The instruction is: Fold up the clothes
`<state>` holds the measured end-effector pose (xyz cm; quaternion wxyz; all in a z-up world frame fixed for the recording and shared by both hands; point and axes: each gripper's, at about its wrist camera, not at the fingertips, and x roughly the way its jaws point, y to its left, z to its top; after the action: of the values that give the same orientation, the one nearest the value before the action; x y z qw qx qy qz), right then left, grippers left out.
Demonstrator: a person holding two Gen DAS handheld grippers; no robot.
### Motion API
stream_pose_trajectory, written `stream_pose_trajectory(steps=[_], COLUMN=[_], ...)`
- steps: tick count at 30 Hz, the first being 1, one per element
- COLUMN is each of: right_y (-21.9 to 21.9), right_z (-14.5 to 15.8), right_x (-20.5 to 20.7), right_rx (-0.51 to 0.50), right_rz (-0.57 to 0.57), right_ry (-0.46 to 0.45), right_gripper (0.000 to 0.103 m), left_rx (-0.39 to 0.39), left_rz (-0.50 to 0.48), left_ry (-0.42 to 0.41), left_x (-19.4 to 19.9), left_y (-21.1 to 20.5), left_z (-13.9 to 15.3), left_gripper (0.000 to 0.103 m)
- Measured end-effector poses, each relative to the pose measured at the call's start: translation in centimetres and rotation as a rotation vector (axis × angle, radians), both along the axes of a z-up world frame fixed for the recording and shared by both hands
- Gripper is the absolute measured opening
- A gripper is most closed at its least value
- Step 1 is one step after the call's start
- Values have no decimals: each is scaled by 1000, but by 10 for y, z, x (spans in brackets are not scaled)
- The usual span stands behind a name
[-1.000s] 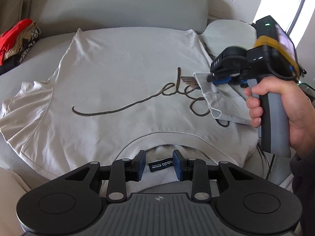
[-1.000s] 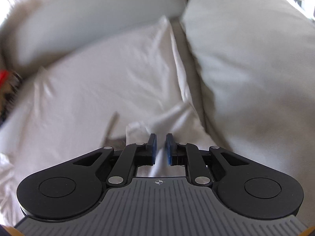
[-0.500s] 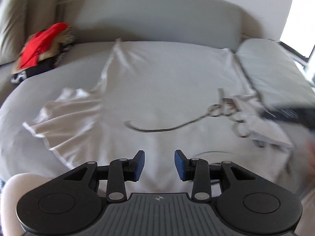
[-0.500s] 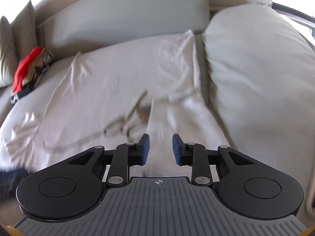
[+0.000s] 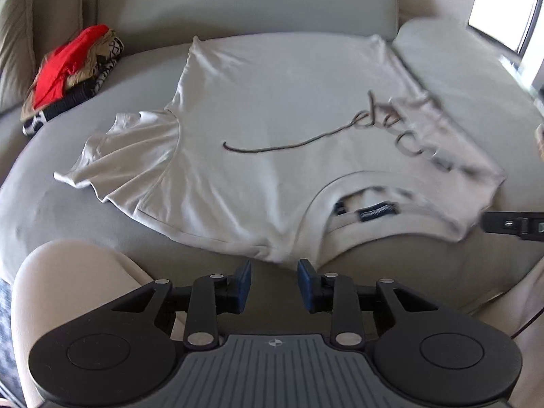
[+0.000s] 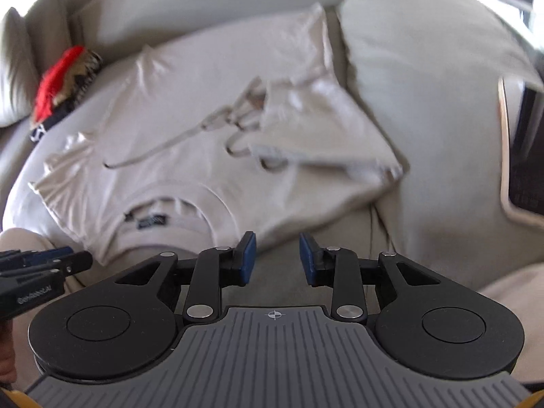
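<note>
one pale T-shirt (image 5: 282, 129) on sofa (image 5: 258, 6), one clothes pile (image 5: 68, 74), two empty grippers

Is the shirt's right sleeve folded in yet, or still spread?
Folded in: the right sleeve lies over the t-shirt chest, covering part of the script print.

Sleeve-folded T-shirt (image 6: 190, 108) on sofa (image 6: 425, 78)

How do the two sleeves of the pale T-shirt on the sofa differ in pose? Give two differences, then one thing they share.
1. The left sleeve lies spread out beside the body; the right sleeve is folded in over the chest.
2. The left sleeve hides no lettering; the right sleeve covers part of the dark script.

Shared: both are short, of the same pale cloth as the T-shirt, and neither is held by a gripper.
</note>
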<state>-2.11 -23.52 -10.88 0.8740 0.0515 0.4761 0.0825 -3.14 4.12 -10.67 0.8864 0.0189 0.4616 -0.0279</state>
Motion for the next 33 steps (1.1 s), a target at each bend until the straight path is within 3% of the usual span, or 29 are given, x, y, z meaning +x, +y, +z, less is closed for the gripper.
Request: stream_pose_trajectory(steps=[3, 5, 10, 13, 21, 27, 33], right_y=[13, 20, 34, 30, 28, 42, 44], right_z=[4, 2, -7, -19, -9, 5, -7], right_x=[6, 11, 12, 12, -3, -8, 0], right_rx=[-11, -3, -78, -77, -20, -27, -100], right_rz=[27, 39, 45, 45, 39, 79, 79], right_ry=[-38, -47, -69, -21, 21, -77, -68], right_gripper=[40, 40, 41, 41, 42, 48, 49], left_rx=[7, 10, 50, 70, -22, -43, -29], left_rz=[36, 61, 82, 62, 96, 94, 108], left_ry=[-85, -90, -5, -13, 76, -21, 18], left_x=[-1, 11, 33, 25, 14, 4, 19], left_y=[2, 5, 7, 2, 14, 12, 10], left_z=[12, 10, -18, -23, -18, -3, -15], left_gripper=[38, 38, 38, 38, 34, 37, 36])
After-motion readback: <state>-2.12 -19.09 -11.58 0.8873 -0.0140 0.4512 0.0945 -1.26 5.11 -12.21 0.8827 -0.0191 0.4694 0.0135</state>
